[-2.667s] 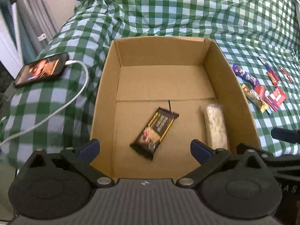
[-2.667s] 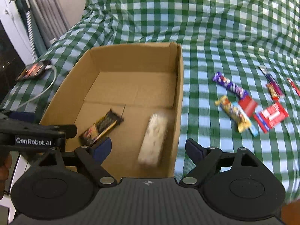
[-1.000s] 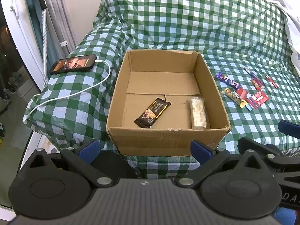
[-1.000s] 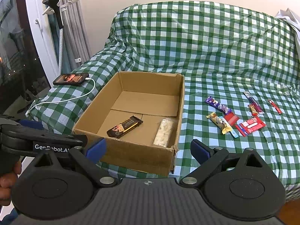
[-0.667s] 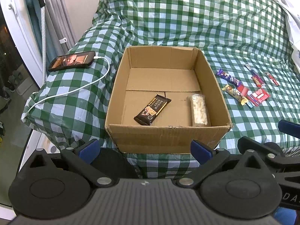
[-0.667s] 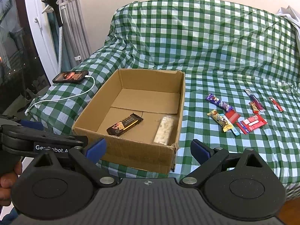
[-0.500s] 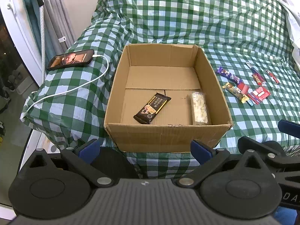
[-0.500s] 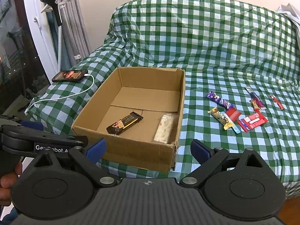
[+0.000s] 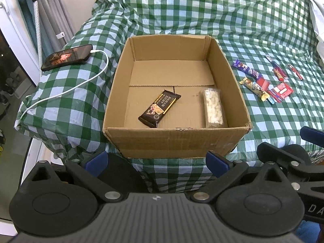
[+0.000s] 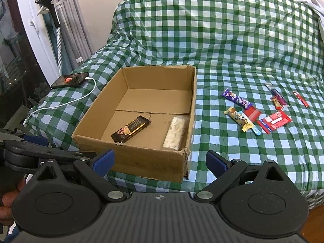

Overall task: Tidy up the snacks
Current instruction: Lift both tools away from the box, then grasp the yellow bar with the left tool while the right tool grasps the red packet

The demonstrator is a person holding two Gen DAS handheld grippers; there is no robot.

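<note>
Phone (image 9: 67, 57) – on checked cover (image 9: 182, 10) – charging cable (image 9: 66, 90).

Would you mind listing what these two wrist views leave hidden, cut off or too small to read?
- Print on the dark chocolate bar in the cardboard box: too small in both views.
- Red flat packet: partly covered by the yellow snack bar, right wrist view.
- White charging cable: its far end drops over the bed edge, left wrist view.
- Hand behind the left gripper: cut by the frame edge.
</note>
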